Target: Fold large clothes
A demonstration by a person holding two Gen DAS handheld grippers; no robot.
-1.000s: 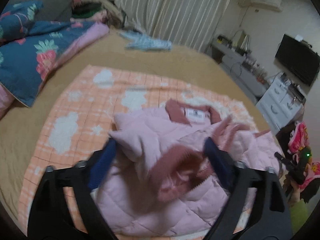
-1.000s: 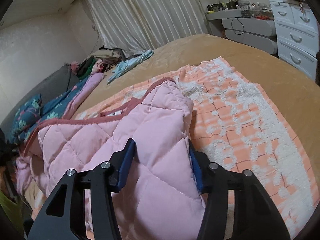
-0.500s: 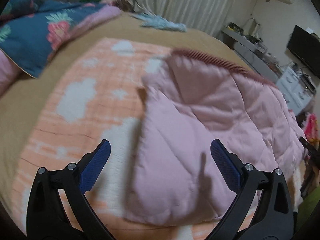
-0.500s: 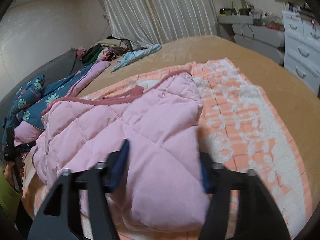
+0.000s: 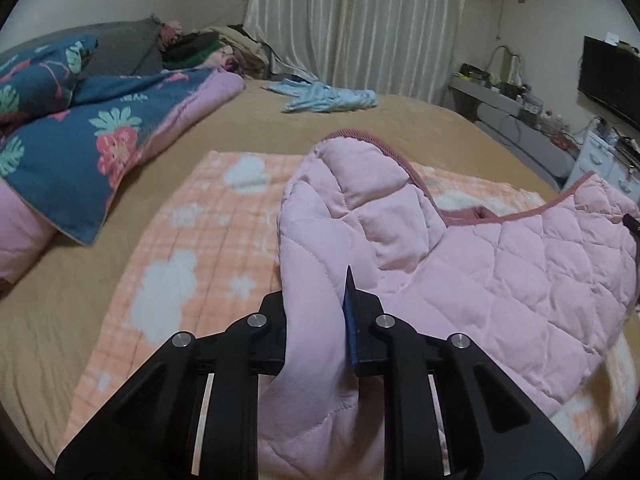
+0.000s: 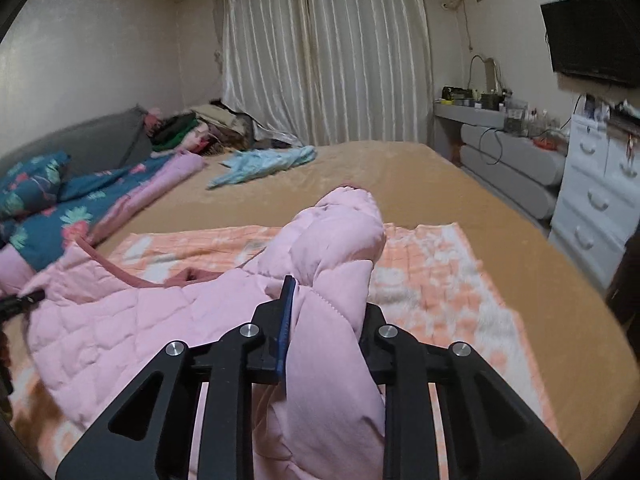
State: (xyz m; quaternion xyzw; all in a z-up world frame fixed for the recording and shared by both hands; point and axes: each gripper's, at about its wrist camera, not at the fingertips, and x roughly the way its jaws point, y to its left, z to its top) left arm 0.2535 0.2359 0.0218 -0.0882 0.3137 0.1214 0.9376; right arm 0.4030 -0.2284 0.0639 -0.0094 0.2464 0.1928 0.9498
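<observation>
Fingers of the left gripper [image 5: 316, 312] are seen closing on a thick roll of the pale pink quilted jacket with dusty-rose trim [image 5: 500, 264], with the padding squeezed between them, and those of the right gripper [image 6: 326, 324] are closing likewise on the opposite bunched end of the same garment. The jacket is held at both ends, so neither hand is nearer; its long axis is judged to run from one gripper across to the other, while the sagging body between them is draped on the orange-and-white checked fleece blanket [image 5: 192, 248] spread on the tan-covered bed [image 5: 400, 128]. The near hem is cut off beneath the grippers' black frames, and only one blue pad is visible per view. Whether sleeves lie tucked inside cannot be told. Farther off, a light blue garment [image 5: 324, 98] is left crumpled before the cream curtains [image 5: 360, 20].
</observation>
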